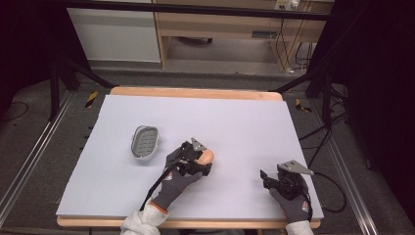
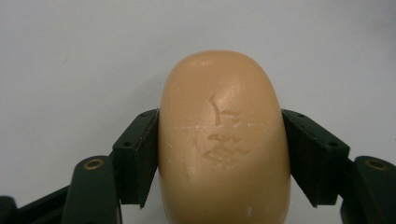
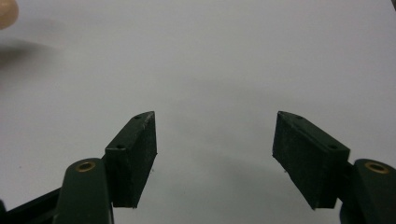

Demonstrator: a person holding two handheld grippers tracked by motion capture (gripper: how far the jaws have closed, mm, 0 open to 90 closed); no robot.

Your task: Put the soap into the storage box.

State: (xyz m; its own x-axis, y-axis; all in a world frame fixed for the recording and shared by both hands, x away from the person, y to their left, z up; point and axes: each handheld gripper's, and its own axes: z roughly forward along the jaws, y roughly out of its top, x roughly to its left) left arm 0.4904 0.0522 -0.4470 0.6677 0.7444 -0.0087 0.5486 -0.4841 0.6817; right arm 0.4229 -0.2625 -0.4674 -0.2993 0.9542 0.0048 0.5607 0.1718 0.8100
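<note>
The left hand-held gripper [image 2: 219, 154] has its jaws pressed on both long sides of the soap [image 2: 223, 140], near table centre, right of the dish [image 1: 145, 142]. I'd judge the bar firm, light and slippery; its wide middle grips best. The gloved hand angles right, and the right hand-held gripper [image 3: 215, 154] rests open, near right

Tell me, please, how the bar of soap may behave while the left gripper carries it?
The soap looks stiff: the left gripper pinches its sides without denting it. Its smooth, rounded sides may slip between the flat pads. Its soft surface probably marks easily.
</note>
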